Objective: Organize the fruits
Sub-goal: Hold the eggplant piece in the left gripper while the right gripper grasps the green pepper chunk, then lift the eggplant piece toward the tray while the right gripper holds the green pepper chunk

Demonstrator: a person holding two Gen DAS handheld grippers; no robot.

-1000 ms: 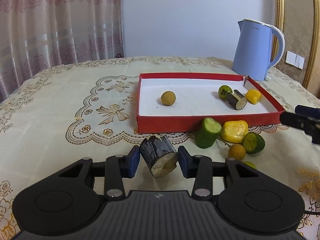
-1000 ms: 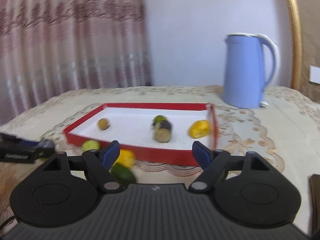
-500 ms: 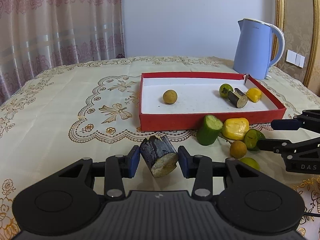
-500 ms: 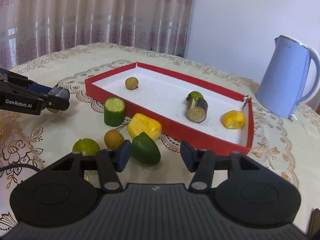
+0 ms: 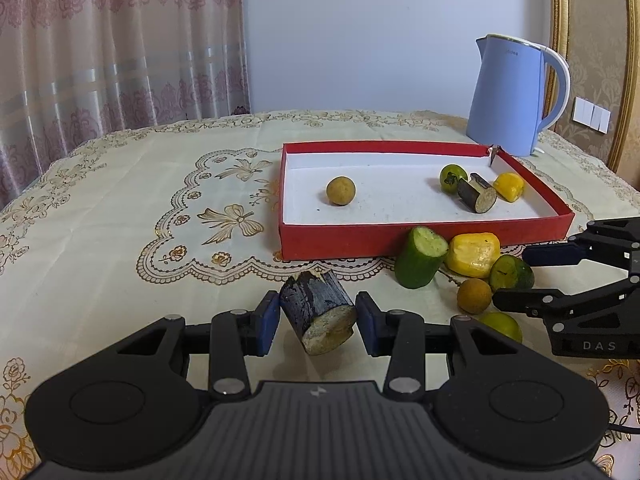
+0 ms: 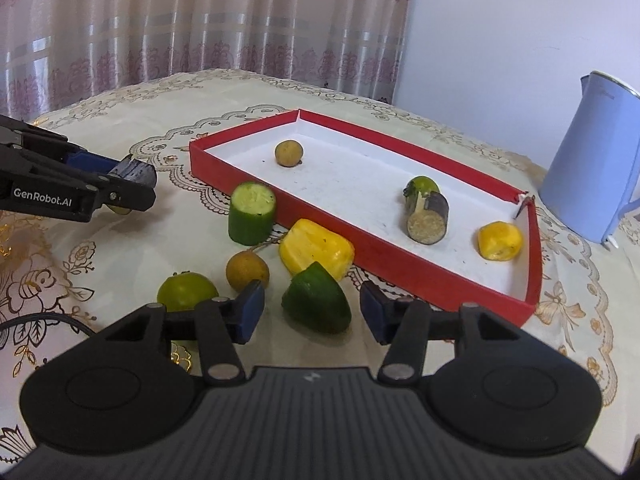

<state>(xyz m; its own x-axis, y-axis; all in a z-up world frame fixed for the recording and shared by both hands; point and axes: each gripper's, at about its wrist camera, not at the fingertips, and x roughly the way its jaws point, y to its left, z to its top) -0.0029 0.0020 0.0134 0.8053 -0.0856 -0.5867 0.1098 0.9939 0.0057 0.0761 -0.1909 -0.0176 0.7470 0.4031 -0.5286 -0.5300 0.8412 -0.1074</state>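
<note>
Now: left gripper (image 5: pixel 318 320) jaws clamped on sugarcane piece (image 5: pixel 318 316); right gripper (image 6: pixel 312 312) jaws just closing, astride green wedge (image 6: pixel 317 299), untouched. Centre wedge, squeeze gently, carry toward red tray (image 6: pixel 400 276) at one o'clock.

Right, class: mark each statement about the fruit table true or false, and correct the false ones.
1. The left gripper holds a dark cane piece. True.
2. The red tray holds four items. True.
3. The kettle stands inside the tray. False: it stands on the table behind it.
4. The right gripper grips the cucumber. False: its jaws flank a green wedge with gaps on both sides.
5. The cucumber stands outside the tray. True.
</note>
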